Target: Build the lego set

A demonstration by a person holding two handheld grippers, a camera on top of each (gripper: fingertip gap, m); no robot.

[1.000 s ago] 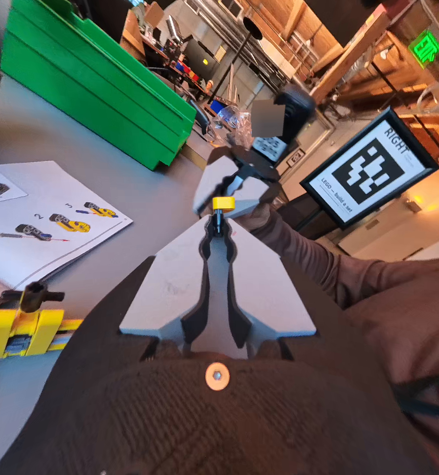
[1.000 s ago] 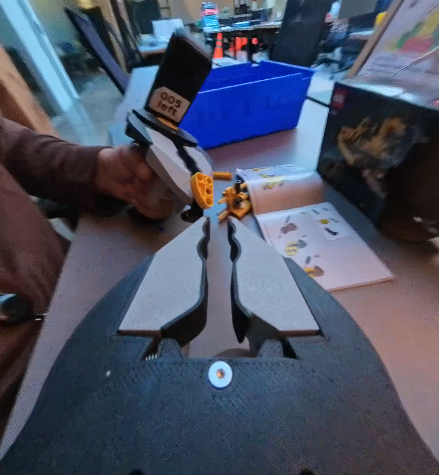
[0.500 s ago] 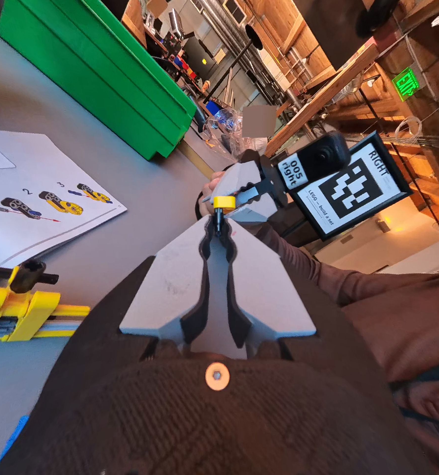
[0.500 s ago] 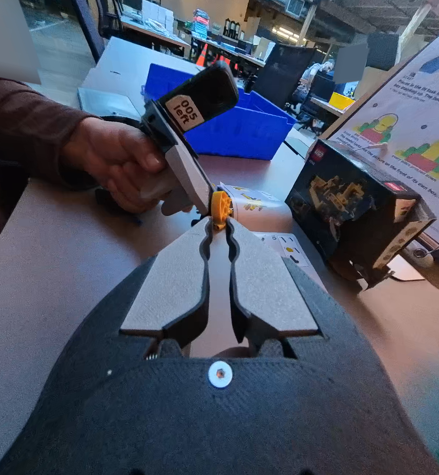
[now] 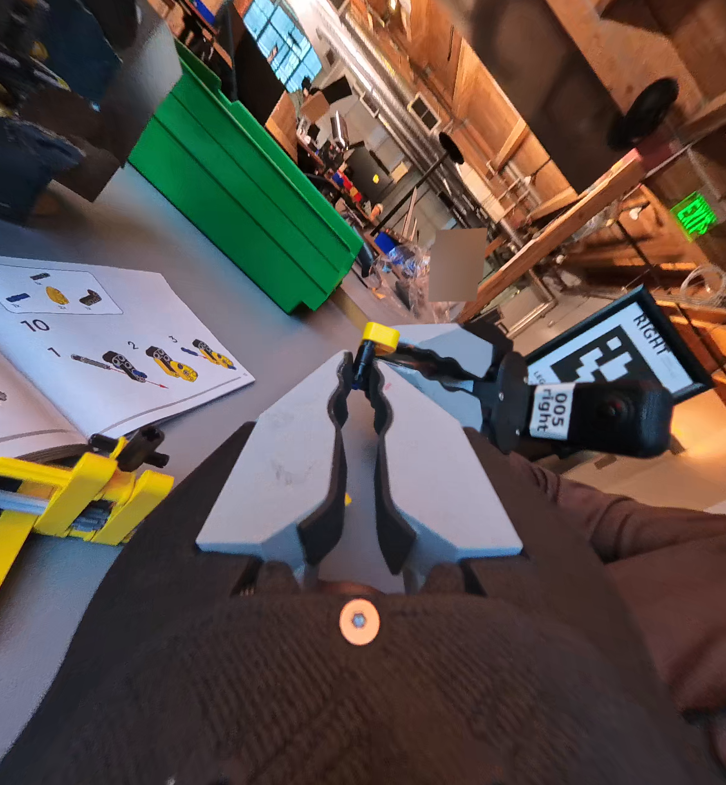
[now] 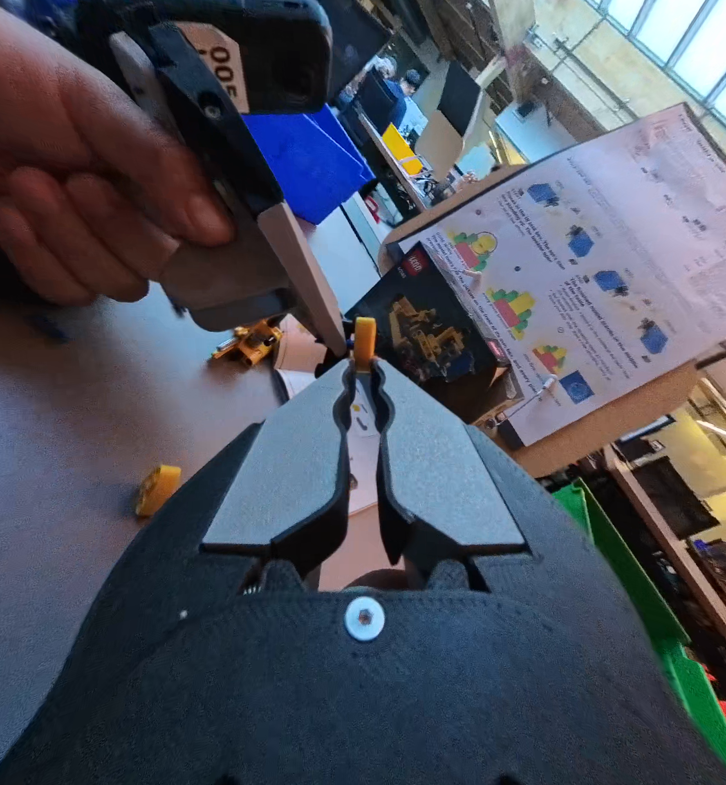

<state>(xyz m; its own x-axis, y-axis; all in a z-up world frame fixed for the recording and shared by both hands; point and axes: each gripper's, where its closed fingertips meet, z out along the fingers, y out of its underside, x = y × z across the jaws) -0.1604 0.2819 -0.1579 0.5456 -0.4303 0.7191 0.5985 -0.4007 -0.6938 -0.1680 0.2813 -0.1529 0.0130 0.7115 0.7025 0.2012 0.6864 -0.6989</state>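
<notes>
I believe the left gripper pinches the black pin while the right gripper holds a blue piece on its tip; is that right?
Not quite: the piece in the right gripper is yellow, as the right wrist view shows. The left gripper does pinch the black pin.

- Small yellow plastic lego piece (image 5: 380,337) on a black pin
- Long green plastic bin (image 5: 242,191)
- Blue plastic bin (image 6: 310,157)
- White instruction booklet (image 5: 98,340), printed with yellow and black parts
- Grey gripper fingers (image 5: 429,467), black-edged
- Yellow lego assembly (image 5: 76,492)

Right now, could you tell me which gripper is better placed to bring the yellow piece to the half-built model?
Probably left: the left gripper grips the black pin under the yellow piece, and the half-built model lies beside it.
</notes>
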